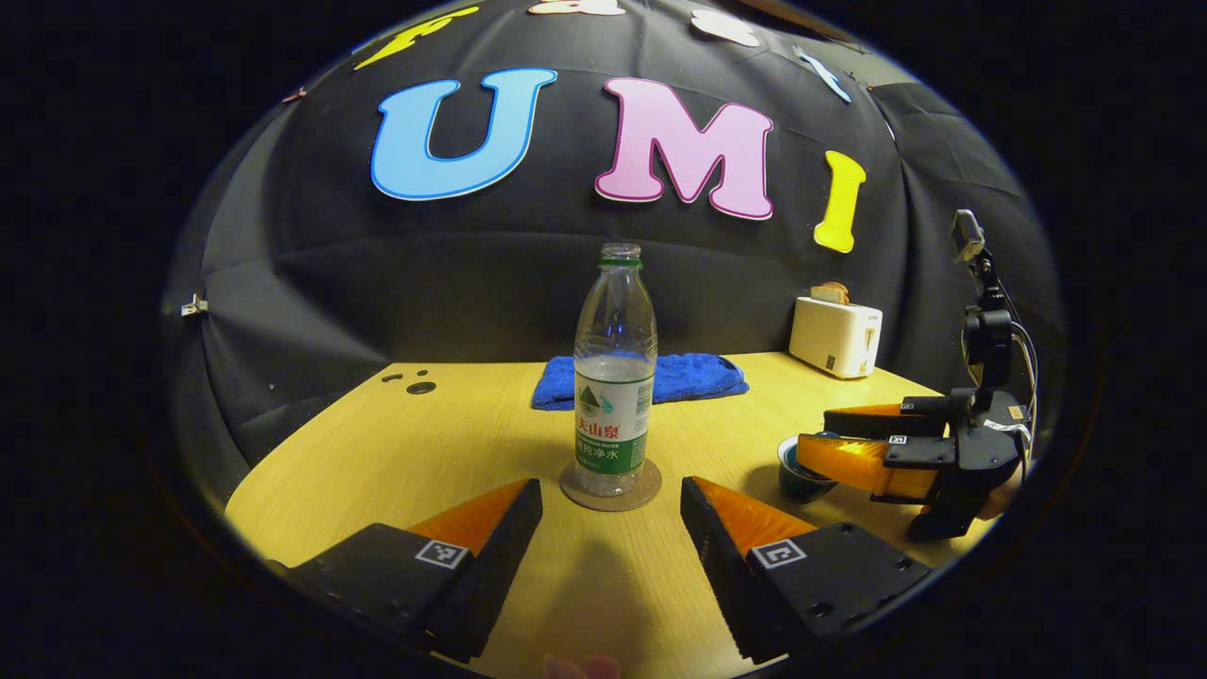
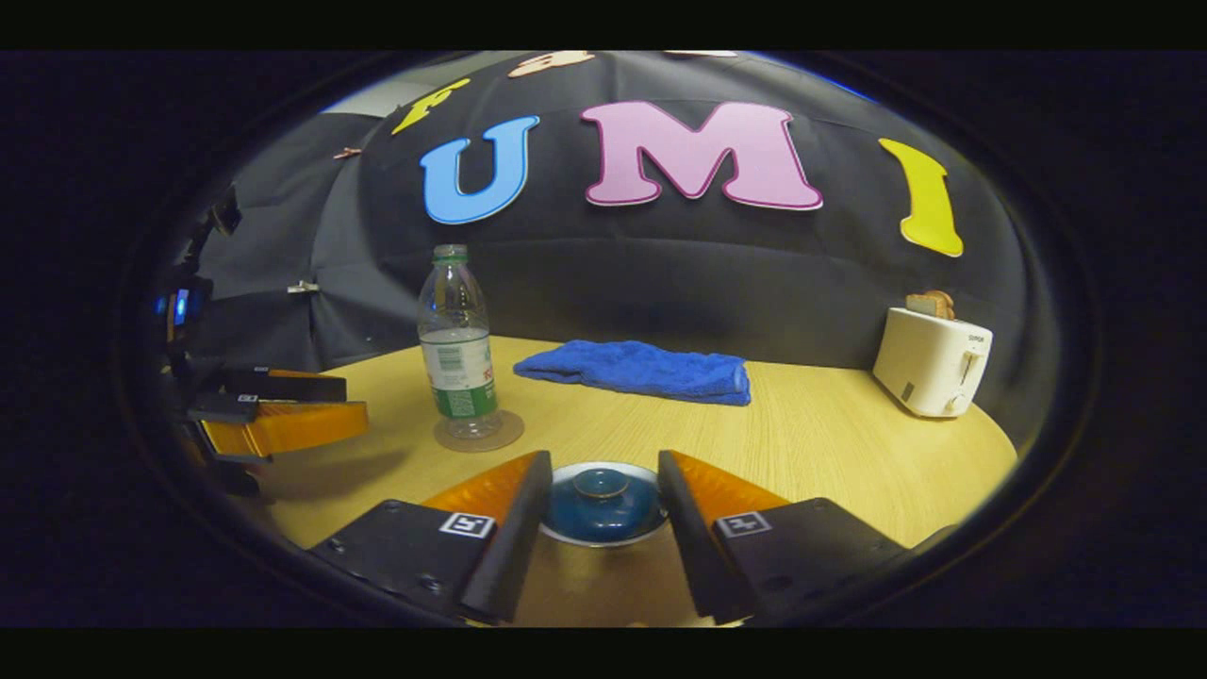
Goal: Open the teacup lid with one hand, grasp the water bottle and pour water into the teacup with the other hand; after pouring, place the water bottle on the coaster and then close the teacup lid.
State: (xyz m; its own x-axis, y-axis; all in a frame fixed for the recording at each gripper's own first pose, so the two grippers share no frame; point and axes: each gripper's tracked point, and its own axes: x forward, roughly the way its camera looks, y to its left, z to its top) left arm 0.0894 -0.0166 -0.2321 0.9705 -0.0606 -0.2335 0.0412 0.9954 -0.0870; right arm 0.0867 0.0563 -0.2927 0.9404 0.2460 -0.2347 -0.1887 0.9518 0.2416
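Now wooden table (image 2: 830, 434) w/ blue towel (image 2: 641, 371), toaster (image 2: 932, 361) — both grippers' fingers spread, empty.

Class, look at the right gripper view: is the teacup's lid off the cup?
No, the lid sits on the teacup, between the open right gripper fingers.

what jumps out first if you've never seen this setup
The water bottle stands uncapped on a coaster mid-table, straight ahead of the open left gripper. The right gripper straddles a lidded blue teacup. Behind lie a blue towel and a white toaster.
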